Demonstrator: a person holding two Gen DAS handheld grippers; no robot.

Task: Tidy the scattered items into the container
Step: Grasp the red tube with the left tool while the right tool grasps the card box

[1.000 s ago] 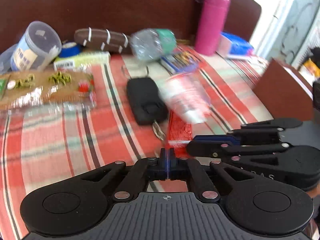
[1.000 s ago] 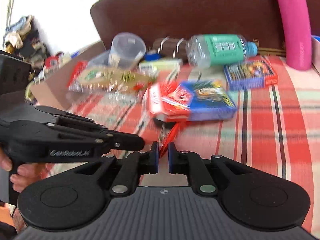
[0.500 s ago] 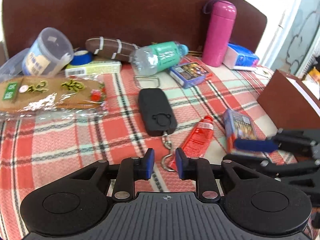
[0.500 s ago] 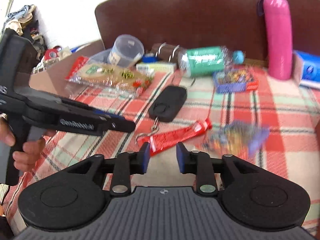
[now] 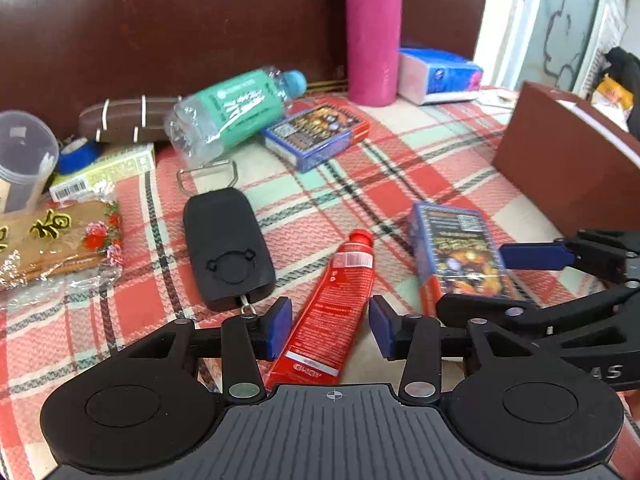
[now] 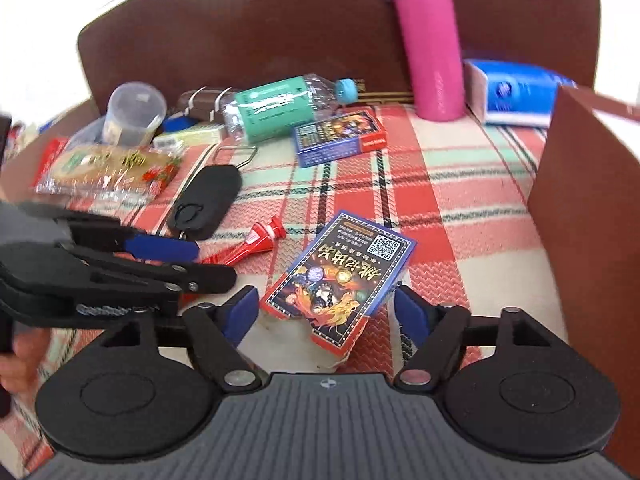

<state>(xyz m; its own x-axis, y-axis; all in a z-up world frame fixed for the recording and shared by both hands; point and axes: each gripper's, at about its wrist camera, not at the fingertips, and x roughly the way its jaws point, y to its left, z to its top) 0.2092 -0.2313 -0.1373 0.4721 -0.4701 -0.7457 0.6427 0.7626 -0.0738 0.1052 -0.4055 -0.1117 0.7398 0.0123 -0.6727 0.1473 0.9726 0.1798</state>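
Tidying status, plaid-covered tabletop (image 5: 420, 168). Left hand-held gripper (image 5: 330, 326): pressed together a second ago, jaws now opening, spread either side of the red tube (image 5: 336, 312), pads not touching it. Right hand-held gripper (image 6: 322, 312): likewise shut a second ago, jaws now opening wide around the near card box (image 6: 340, 276), no contact seen. Both items lie flat on the cloth; half a second ago the card box was a blur, now it is at rest. Brown container (image 6: 588, 216): just right of the card box, nothing of the clutter seen inside. Judgement: both items freshly released or lined up for pickup; neither stowed yet. Remaining scatter: black scale (image 5: 228, 248), water bottle (image 5: 236, 112), second card box (image 5: 316, 132), pink flask (image 5: 374, 32), tissue pack (image 5: 440, 76).
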